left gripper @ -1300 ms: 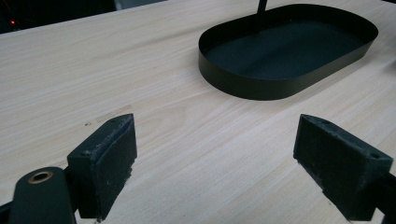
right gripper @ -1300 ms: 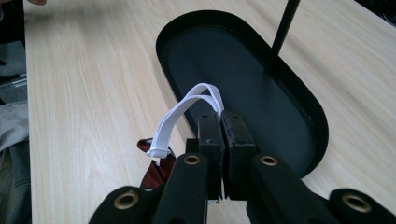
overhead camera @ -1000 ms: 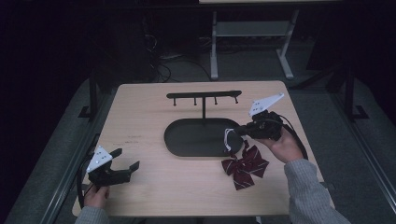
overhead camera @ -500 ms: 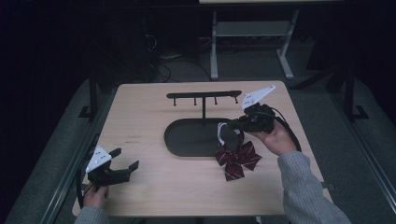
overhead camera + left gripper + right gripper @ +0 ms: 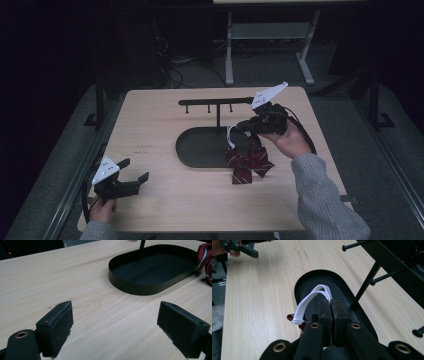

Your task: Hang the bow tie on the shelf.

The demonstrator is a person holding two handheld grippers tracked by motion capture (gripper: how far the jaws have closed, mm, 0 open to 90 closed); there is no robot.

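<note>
The right gripper (image 5: 243,126), a black two-jaw tool topped by a grey three-cornered plate, hangs above the right end of the black oval metal tray (image 5: 192,150) that forms the base of a hanger stand. Its jaws are pressed tight together on the white elastic strap (image 5: 312,300) of a dark red bow tie with thin white stripes (image 5: 247,162). In the right gripper view the strap loops out from between the black pads (image 5: 324,311) toward ten o'clock, and a scrap of the red cloth peeks out below at seven o'clock. From the high view the bow dangles under the gripper at about six o'clock of it, its lower tails touching or just above the light wooden table (image 5: 150,120) beside the tray's right rim; I cannot tell which.

The black T-shaped rail with short pegs (image 5: 215,102) stands up from the tray, at eleven o'clock from the right gripper.

The left gripper (image 5: 135,177) rests low at the table's seven o'clock corner, jaws spread wide with nothing between them but bare wood, pointing toward the tray
</note>
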